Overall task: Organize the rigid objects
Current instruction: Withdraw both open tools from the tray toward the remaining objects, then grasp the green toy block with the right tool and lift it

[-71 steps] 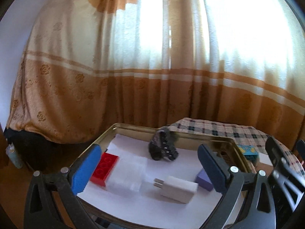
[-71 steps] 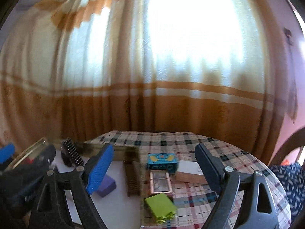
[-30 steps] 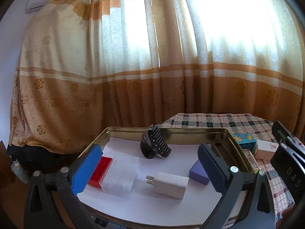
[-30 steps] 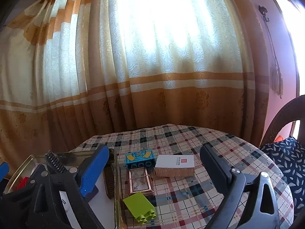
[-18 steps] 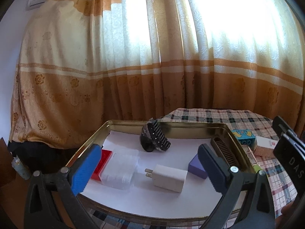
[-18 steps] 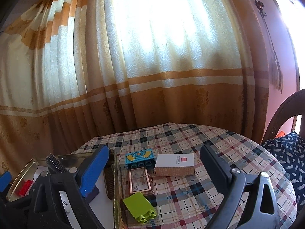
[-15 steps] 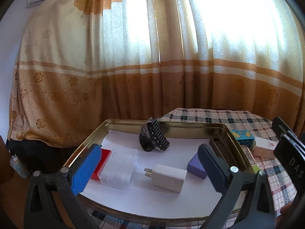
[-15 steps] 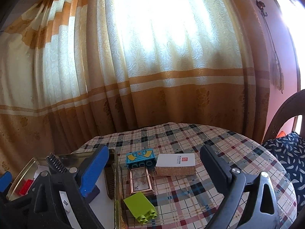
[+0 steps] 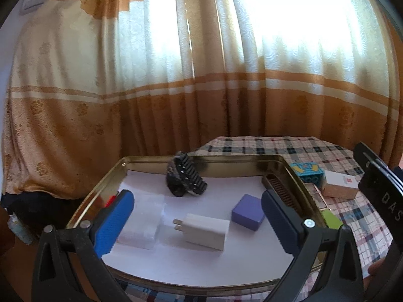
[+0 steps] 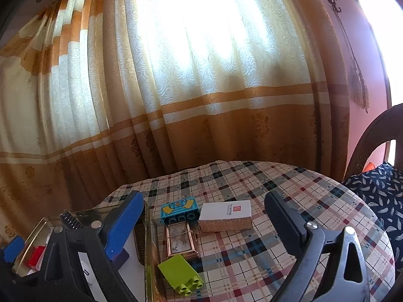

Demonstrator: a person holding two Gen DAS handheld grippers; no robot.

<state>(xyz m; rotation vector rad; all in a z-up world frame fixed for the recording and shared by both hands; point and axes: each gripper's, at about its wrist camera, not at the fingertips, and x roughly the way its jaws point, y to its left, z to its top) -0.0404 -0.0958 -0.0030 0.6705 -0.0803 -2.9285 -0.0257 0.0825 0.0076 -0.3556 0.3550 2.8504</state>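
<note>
gold tray [image 9: 289, 166]: white plug [image 9: 201, 231], purple block [image 9: 248, 215], black hair clip [image 9: 185, 181], brown comb [image 9: 282, 193], clear box [image 9: 142, 224]. on checked cloth beside tray: blue brick [image 10: 180, 211], green brick [image 10: 180, 273], white box [image 10: 226, 214], small frame [image 10: 180, 239].

We note a cream-and-orange curtain [image 10: 201, 95], backlit, covering the whole rear of the room. Plaid tablecloth [image 10: 289, 201] on a round table. Dark chair back [image 10: 370, 138] at far right w/ a feather-print cushion [image 10: 377, 191] beside it. Tassel tieback [image 10: 357, 85] on pink wall. Small bottle [image 9: 19, 231] low left, blurred.
</note>
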